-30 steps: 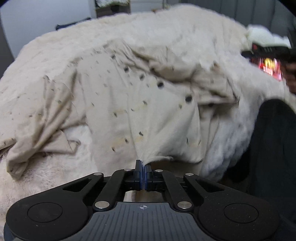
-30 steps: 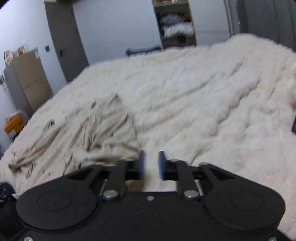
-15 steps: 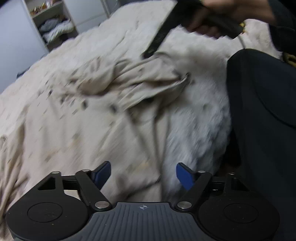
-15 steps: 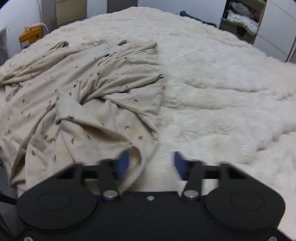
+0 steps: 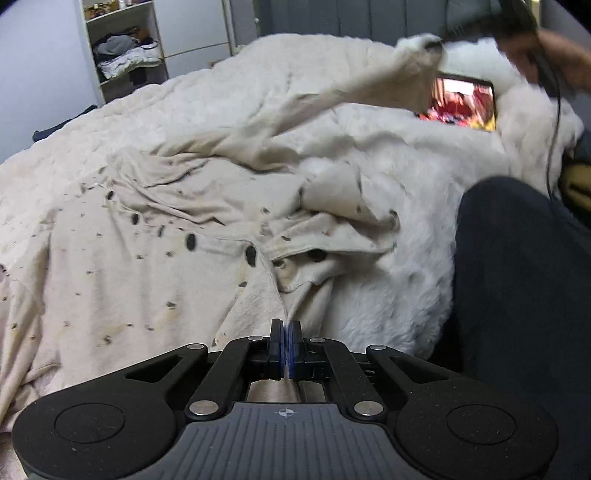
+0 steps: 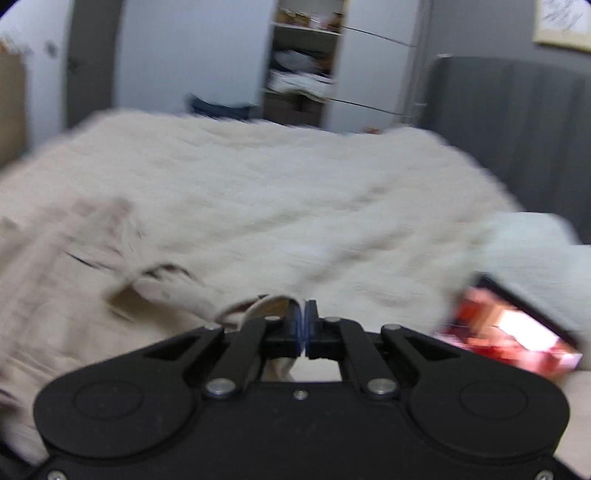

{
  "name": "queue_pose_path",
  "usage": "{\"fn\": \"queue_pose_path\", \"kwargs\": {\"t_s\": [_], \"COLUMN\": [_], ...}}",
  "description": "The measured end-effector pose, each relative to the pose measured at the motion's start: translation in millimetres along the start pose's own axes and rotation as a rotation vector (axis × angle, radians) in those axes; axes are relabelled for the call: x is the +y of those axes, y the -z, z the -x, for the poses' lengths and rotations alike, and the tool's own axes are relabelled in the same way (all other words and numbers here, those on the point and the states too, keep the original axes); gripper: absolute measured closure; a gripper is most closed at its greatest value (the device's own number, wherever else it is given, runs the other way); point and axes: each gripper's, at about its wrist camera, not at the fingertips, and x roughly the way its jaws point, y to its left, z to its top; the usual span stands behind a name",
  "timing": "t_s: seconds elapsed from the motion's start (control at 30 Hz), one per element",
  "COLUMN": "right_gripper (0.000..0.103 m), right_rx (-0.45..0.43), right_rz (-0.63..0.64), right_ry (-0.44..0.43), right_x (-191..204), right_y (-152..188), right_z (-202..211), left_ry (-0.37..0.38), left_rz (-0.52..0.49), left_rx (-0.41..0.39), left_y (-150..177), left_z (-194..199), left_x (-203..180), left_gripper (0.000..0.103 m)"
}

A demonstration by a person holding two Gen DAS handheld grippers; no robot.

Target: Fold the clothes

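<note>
A: Beige cotton, dark-spotted: the garment [image 5: 155,258] lies crumpled on the white fleece blanket [image 5: 406,166], filling the left and centre of the left wrist view. Its near edge rises to bottom centre, where the left gripper [image 5: 285,332] is clenched on a fold of it, blue pads pressed together.

B: And the right wrist view?

A: Blurred. The garment [image 6: 74,295] sits at lower left. The right gripper [image 6: 303,325] pinches a thin edge of cloth between near-closed pads; the jaws are easing apart slightly, cloth between them.

B: What does one view give that the other lacks?

A: The left wrist view alone shows a sleeve [image 5: 332,99] pulled taut from frame centre to the upper right, its end raised off the blanket. It also shows a dark trouser leg [image 5: 517,277] at right and a blurred hand [image 5: 561,55] at upper right. The right wrist view alone shows the grey headboard [image 6: 517,129] and a framed picture [image 6: 561,22] at upper right. Both show the lit screen [image 5: 461,101] on the blanket and the open shelves [image 5: 122,48] behind.

B: Orientation of the garment?

A: In the left wrist view its long axis runs from lower left to upper right, along the stretched sleeve. Which end is collar and which hem cannot be told.
</note>
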Motion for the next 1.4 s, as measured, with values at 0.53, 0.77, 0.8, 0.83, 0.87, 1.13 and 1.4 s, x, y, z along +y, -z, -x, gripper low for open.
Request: {"fn": "queue_pose_path", "kwargs": {"t_s": [0.53, 0.77, 0.8, 0.83, 0.87, 1.13, 1.4], "right_gripper": [0.059, 0.054, 0.054, 0.054, 0.054, 0.101, 0.1], "right_rx": [0.128, 0.095, 0.073, 0.053, 0.03, 0.041, 0.211], "right_rz": [0.018, 0.634, 0.7, 0.742, 0.777, 0.853, -0.129], "right_ry": [-0.554, -0.582, -0.551, -0.533, -0.521, -0.45, -1.097], "right_x": [107.0, 201.4, 211.1, 219.3, 227.4, 244.2, 98.3], "right_y": [22.1, 75.3, 84.3, 91.4, 97.4, 103.0, 7.9], "right_z": [-34.9, 12.0, 15.6, 16.1, 14.6, -15.5, 5.6], "left_ry": [0.007, -0.031, -0.039, -0.068, -0.092, -0.173, 0.153], "left_rz": [-0.047, -0.277, -0.29, -0.336, -0.377, -0.325, 0.059], "left_rx": [-0.004, -0.075, -0.086, -0.123, -0.137, -0.045, -0.21], "left_y": [-6.8, -14.5, -15.6, -20.2, -22.9, -52.4, -104.9], "left_z": [-0.7, -20.3, -22.6, -31.7, -41.8, -87.5, 11.3], "left_x": [-24.5, -70.5, -73.5, -84.2, -91.0, -69.1, 14.5], "left_gripper": [0.047, 0.046, 0.045, 0.045, 0.045, 0.096, 0.096]}}
